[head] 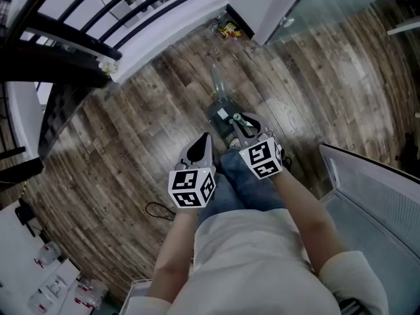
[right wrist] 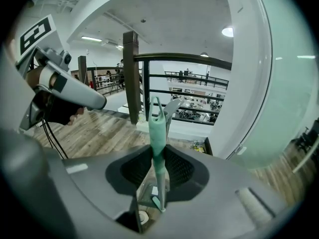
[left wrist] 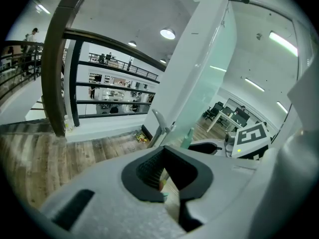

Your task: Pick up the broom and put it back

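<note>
The right tool (right wrist: pixel 158 166) is clenched on the broom (right wrist: pixel 156 131). The thin shaft passes between its pads and the green grip runs straight ahead along the jaws. The left tool (left wrist: pixel 167 178), just beside it, hangs released and empty. Just beyond, on the floor (head: pixel 131 143), stands the dustpan (head: pixel 222 115), probably the broom's home.
</note>
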`<state>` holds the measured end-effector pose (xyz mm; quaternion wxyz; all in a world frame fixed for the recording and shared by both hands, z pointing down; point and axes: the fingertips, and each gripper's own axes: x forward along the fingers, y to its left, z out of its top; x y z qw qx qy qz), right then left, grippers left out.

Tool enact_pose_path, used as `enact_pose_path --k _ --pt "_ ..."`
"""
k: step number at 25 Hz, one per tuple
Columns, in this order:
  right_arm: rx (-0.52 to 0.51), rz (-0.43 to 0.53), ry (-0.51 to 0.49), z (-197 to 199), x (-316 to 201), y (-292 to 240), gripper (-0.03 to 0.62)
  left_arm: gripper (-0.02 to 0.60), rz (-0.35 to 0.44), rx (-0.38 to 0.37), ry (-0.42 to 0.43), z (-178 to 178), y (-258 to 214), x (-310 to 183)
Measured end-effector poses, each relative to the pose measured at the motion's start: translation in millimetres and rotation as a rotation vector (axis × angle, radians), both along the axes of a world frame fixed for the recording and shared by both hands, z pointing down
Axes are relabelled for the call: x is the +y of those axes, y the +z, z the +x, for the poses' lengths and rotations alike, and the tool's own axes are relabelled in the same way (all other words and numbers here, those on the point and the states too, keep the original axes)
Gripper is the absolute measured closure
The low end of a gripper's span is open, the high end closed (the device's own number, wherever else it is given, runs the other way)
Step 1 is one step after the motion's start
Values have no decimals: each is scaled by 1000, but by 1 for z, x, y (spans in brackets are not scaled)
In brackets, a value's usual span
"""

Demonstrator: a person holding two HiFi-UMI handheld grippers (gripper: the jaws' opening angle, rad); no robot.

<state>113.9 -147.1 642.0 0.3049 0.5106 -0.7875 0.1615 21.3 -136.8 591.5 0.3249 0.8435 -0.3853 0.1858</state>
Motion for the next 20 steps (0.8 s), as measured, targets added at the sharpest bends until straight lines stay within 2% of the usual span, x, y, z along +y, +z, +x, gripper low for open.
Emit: enact_pose_path --k 13,20 --pt "10 44 200 13 47 -26 501 577 28 5 153 -4 -24 28" --pt "-1 67 270 9 65 -43 500 577 40 8 200 -10 -36 42"
